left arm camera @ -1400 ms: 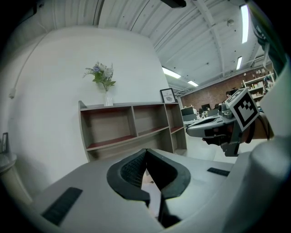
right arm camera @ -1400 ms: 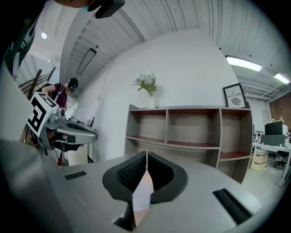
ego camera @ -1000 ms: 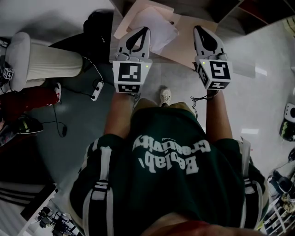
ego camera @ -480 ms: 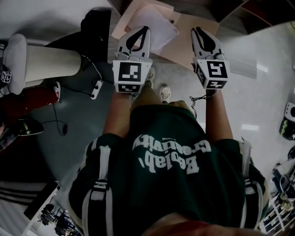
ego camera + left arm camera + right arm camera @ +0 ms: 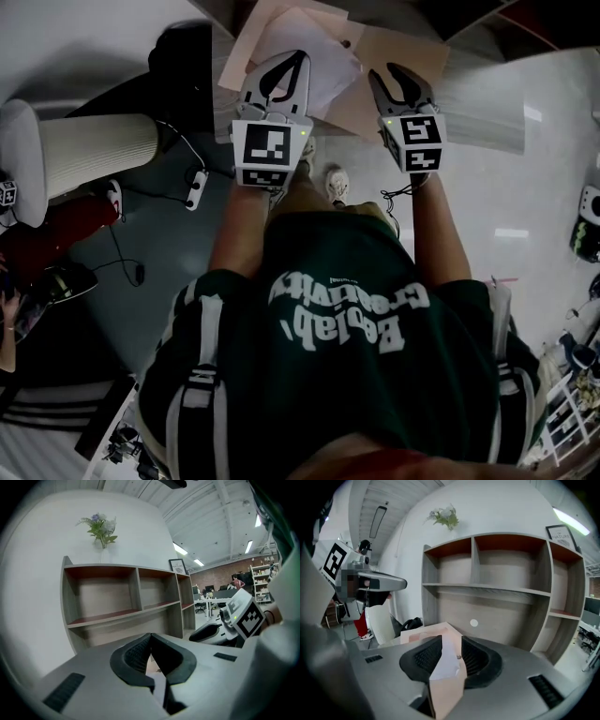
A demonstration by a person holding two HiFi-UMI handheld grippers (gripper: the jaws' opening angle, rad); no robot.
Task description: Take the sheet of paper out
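At centre-left of the head view, the left gripper point(image 5: 151, 635) has its jaws drawn together tip to tip over a white sheet of paper point(image 5: 314, 42). Whether they nip its edge cannot be told. The sheet lies on a tan paper envelope point(image 5: 412, 52) at the top centre of the frame, in front of an open wooden shelf unit point(image 5: 511, 588). To the right, the right gripper point(image 5: 451, 639) has just been opening its jaws. They stand wide apart, with the envelope's tan edge and a corner of the white sheet loose between the pads.
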